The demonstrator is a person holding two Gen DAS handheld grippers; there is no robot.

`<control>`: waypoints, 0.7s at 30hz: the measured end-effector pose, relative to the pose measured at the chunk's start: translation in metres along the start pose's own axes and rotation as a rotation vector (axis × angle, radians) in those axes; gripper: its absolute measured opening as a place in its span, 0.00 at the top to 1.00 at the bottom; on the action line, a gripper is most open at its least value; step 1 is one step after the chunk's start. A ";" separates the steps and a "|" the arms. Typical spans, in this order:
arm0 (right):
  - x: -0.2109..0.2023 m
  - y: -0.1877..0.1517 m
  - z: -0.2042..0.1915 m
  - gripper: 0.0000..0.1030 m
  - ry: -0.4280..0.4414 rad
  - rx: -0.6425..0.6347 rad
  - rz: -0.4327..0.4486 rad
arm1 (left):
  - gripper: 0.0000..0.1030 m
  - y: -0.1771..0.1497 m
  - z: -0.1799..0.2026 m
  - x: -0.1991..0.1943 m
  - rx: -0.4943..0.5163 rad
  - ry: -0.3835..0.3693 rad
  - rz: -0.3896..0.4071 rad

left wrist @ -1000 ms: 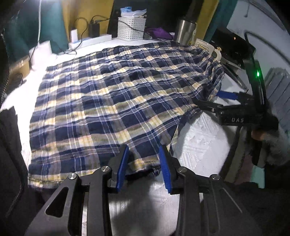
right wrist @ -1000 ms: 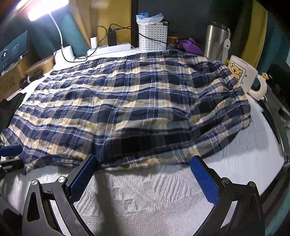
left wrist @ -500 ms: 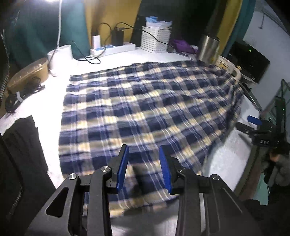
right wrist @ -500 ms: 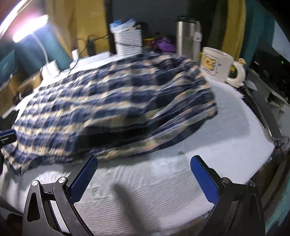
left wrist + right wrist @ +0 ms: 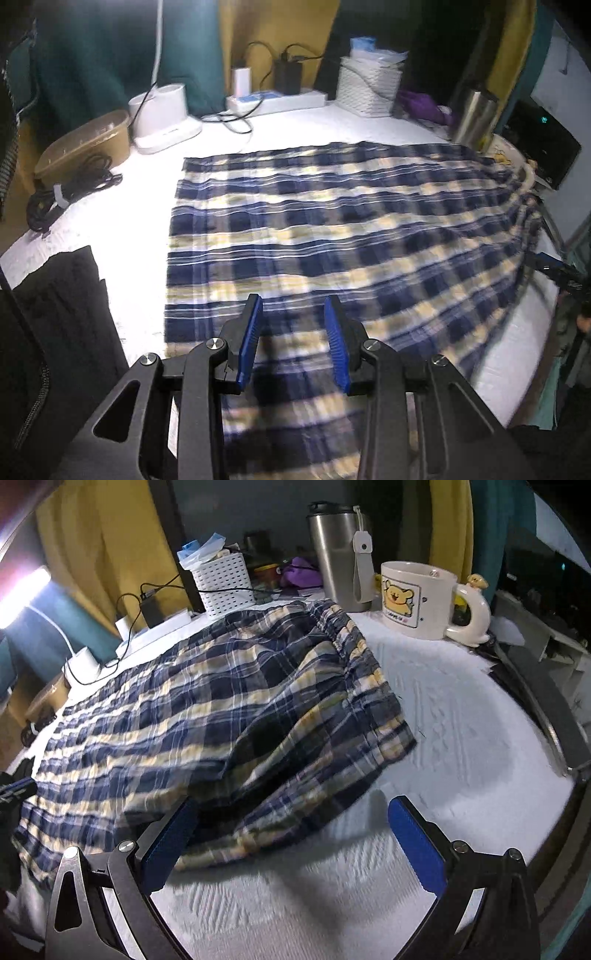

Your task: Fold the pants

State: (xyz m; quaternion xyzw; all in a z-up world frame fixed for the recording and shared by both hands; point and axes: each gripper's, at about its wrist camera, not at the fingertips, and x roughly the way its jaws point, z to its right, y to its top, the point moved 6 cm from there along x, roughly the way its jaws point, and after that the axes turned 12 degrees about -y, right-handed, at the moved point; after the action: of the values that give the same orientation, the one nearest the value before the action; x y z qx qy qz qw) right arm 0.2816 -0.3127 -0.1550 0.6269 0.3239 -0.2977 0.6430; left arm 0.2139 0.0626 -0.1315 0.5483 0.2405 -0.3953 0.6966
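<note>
Blue, white and yellow plaid pants [image 5: 332, 229] lie spread across a white textured table cover [image 5: 122, 229]. My left gripper [image 5: 293, 343] is open, its blue pads hovering over the near hem of the pants, holding nothing. My right gripper [image 5: 291, 834] is wide open at the waistband end of the pants [image 5: 229, 709], which also show in the right wrist view; its left pad sits at the cloth's near edge and its right pad over bare cover [image 5: 461, 738]. The right gripper's tip [image 5: 554, 267] shows at the far right of the left wrist view.
A bear mug [image 5: 421, 598] and steel tumbler [image 5: 338, 554] stand past the waistband. A white basket [image 5: 369, 86], power strip [image 5: 277, 101], white lamp base [image 5: 162, 114], tan container [image 5: 85, 144] and coiled cable [image 5: 66, 188] line the back and left. Dark cloth [image 5: 62, 306] lies at the near left.
Both grippers have moved: the left one rose and swung over the hem end, the right one moved right toward the waistband corner and closer to the cloth. Both stayed open.
</note>
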 end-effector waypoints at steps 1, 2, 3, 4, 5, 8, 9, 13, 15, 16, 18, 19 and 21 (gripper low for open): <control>0.003 0.002 -0.001 0.00 0.019 0.004 -0.011 | 0.67 0.000 -0.004 0.004 -0.017 0.005 -0.010; 0.005 0.004 -0.002 0.00 0.033 0.009 -0.015 | 0.67 0.000 -0.009 0.008 -0.037 0.004 -0.019; 0.006 0.006 -0.003 0.00 0.043 0.014 -0.016 | 0.67 -0.001 -0.013 0.011 -0.046 0.011 -0.034; 0.009 0.008 -0.003 0.00 0.062 0.023 -0.022 | 0.67 -0.001 -0.015 0.013 -0.040 0.015 -0.032; 0.011 0.009 -0.004 0.00 0.068 0.029 -0.027 | 0.67 0.000 -0.015 0.013 -0.028 0.032 -0.044; 0.015 0.016 -0.005 0.00 0.082 0.037 -0.023 | 0.67 0.001 -0.017 0.013 -0.017 0.057 -0.066; 0.016 0.017 -0.005 0.00 0.087 0.040 -0.021 | 0.67 0.001 -0.019 0.012 -0.020 0.067 -0.068; 0.021 0.025 -0.005 0.00 0.116 0.062 -0.018 | 0.67 0.005 -0.030 0.005 -0.065 0.091 -0.050; 0.024 0.029 -0.005 0.00 0.133 0.078 -0.017 | 0.67 0.008 -0.036 -0.001 -0.078 0.104 -0.034; 0.025 0.030 -0.004 0.00 0.143 0.086 -0.015 | 0.67 0.009 -0.038 -0.003 -0.082 0.112 -0.027; 0.027 0.034 -0.003 0.00 0.162 0.100 -0.011 | 0.67 0.012 -0.040 -0.003 -0.086 0.124 -0.025; 0.029 0.036 -0.002 0.00 0.175 0.111 -0.008 | 0.67 0.013 -0.040 -0.003 -0.088 0.128 -0.025; 0.030 0.038 0.000 0.00 0.195 0.132 -0.010 | 0.67 0.016 -0.040 -0.004 -0.087 0.132 -0.025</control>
State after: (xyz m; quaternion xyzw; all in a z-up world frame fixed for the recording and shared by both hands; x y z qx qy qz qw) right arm 0.3300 -0.3104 -0.1553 0.6922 0.3678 -0.2590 0.5644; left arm 0.2285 0.1030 -0.1308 0.5394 0.3097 -0.3563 0.6973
